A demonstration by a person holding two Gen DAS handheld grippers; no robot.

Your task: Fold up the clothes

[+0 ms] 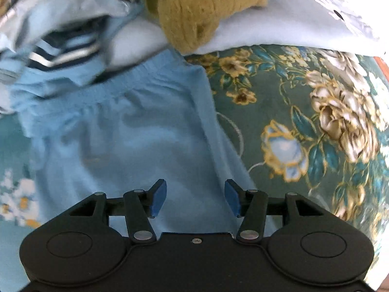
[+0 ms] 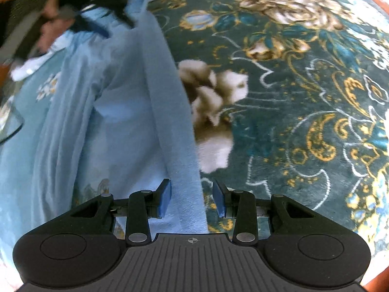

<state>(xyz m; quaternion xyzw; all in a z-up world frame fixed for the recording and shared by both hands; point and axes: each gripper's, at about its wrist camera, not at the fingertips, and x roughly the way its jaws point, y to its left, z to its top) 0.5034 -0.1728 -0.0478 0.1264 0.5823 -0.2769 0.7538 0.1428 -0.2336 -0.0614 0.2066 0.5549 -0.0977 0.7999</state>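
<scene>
A light blue garment (image 1: 126,131) with a gathered waistband lies flat on a teal floral blanket (image 1: 304,112). My left gripper (image 1: 195,198) is open above the garment's lower part, its jaws apart over the cloth. In the right wrist view the same garment (image 2: 116,112) runs up the left half, its right edge passing between the open jaws of my right gripper (image 2: 192,198). Neither gripper holds anything.
A mustard knitted item (image 1: 209,7) lies on a pale blue folded cloth (image 1: 279,24) at the back. A blue garment with navy and white stripes (image 1: 63,51) is heaped at the back left. A blurred dark shape (image 2: 48,19) shows at the top left of the right view.
</scene>
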